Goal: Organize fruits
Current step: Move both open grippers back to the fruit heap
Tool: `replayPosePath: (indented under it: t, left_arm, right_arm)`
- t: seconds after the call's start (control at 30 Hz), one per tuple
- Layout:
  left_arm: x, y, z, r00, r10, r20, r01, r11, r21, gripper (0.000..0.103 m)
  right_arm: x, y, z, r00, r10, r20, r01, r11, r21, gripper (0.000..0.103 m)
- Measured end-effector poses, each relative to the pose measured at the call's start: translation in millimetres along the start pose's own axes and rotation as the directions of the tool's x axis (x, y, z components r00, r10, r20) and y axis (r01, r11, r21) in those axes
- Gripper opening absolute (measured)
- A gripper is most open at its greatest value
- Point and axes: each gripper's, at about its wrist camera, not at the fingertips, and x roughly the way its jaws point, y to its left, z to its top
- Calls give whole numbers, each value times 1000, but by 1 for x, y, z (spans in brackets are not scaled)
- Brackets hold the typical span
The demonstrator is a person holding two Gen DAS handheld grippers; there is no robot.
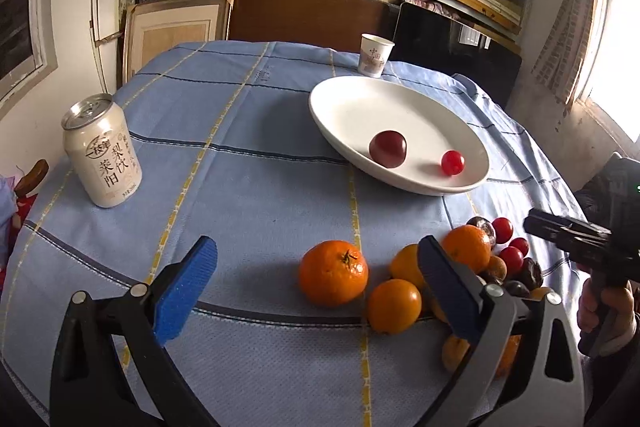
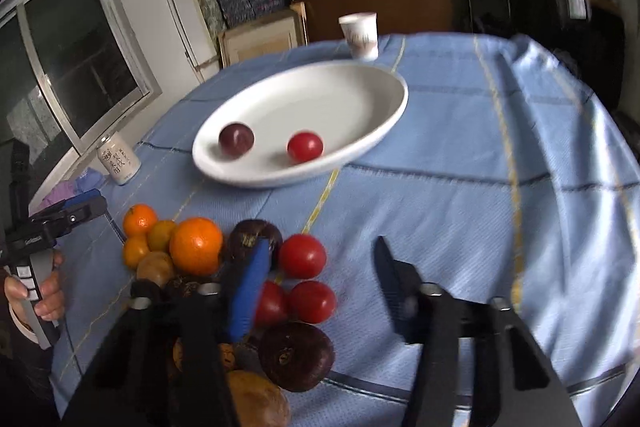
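A white oval plate (image 1: 352, 103) (image 2: 320, 95) holds a dark red plum (image 1: 387, 149) (image 2: 236, 140) and a small red tomato (image 1: 453, 163) (image 2: 305, 146). A pile of oranges, tomatoes and dark fruits lies on the blue cloth. My left gripper (image 1: 320, 267) is open and empty, with an orange (image 1: 333, 273) between its blue fingers. My right gripper (image 2: 320, 279) is open and empty above red tomatoes (image 2: 302, 255); its body shows in the left wrist view (image 1: 580, 235).
A cream drink can (image 1: 102, 151) (image 2: 118, 158) stands at the left of the table. A paper cup (image 1: 374, 55) (image 2: 360, 35) stands behind the plate. Shelves with boxes fill the back wall. The cloth hangs over the table's right edge (image 2: 580, 147).
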Motion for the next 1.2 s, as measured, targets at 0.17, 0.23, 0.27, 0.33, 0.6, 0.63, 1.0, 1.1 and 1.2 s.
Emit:
replayPosePath:
  t: [0.17, 0.23, 0.27, 0.33, 0.6, 0.63, 1.0, 1.1, 1.2]
  left_arm:
    - [-3, 5, 1, 1000, -14, 4, 14, 1000, -24, 98]
    - [-3, 6, 1, 1000, -14, 0, 14, 999, -30, 98]
    - [-3, 6, 1, 1000, -18, -3, 17, 999, -32, 98]
    - [-2, 7, 1, 1000, -24, -10, 23, 999, -37, 98]
    - [4, 0, -2, 1000, 5, -25, -5, 1000, -7, 98]
    - [5, -1, -2, 1000, 8, -27, -8, 1000, -3, 98]
    - [9, 1, -3, 999, 18, -41, -19, 1000, -12, 98]
    - [10, 2, -3, 999, 22, -42, -22, 1000, -12, 98]
    - [10, 2, -3, 999, 25, -41, -26, 1000, -10, 98]
  right_arm:
    - [12, 1, 1, 999, 35, -34, -35, 999, 18, 47]
    - [17, 2, 0, 998, 34, -45, -33, 999, 16, 46]
    - [19, 2, -1, 998, 34, -51, -33, 999, 15, 46]
    - [21, 3, -1, 998, 35, -59, -34, 999, 15, 46]
    - [24, 3, -1, 997, 27, -67, -26, 999, 25, 46]
    - [25, 4, -1, 997, 24, -71, -23, 1000, 20, 46]
    - [30, 7, -1, 997, 21, -79, -20, 1000, 11, 40]
    - [29, 7, -1, 997, 22, -80, -21, 1000, 11, 40]
    - [32, 7, 1, 996, 24, -86, -24, 1000, 8, 40]
